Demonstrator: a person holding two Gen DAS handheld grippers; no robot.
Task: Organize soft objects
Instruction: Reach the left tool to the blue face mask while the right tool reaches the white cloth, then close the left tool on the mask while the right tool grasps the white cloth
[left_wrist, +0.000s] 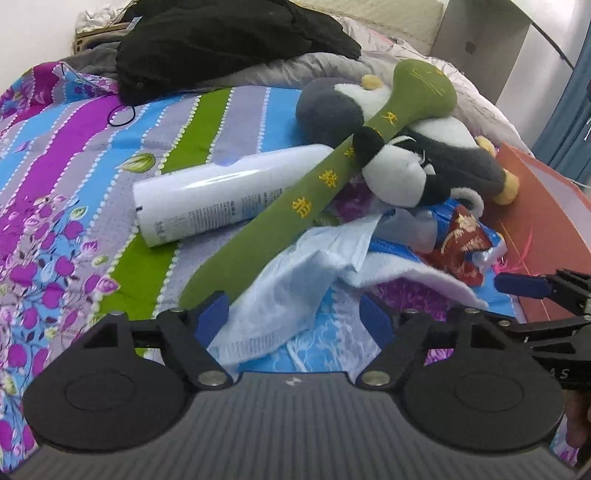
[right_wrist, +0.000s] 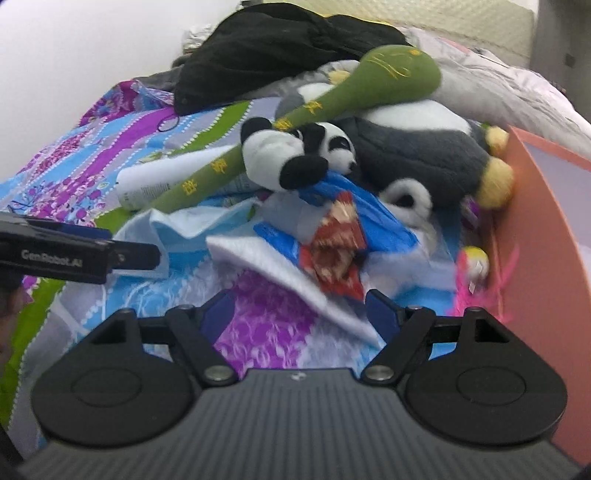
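Where panda (right_wrist: 295, 155) lies, green plush (right_wrist: 229, 166) partly hidden.

Bedroom in home. Bed fills view, covered by striped floral quilt (left_wrist: 74, 177) in purple, blue, green. Black garment (left_wrist: 229, 40) heaped at 12 o'clock, grey duvet (left_wrist: 288, 68) beneath it. Plush toys, including grey-and-white one (left_wrist: 454, 155), piled at 1 o'clock. Blue curtain (left_wrist: 569, 122) at 3 o'clock beside white wall.
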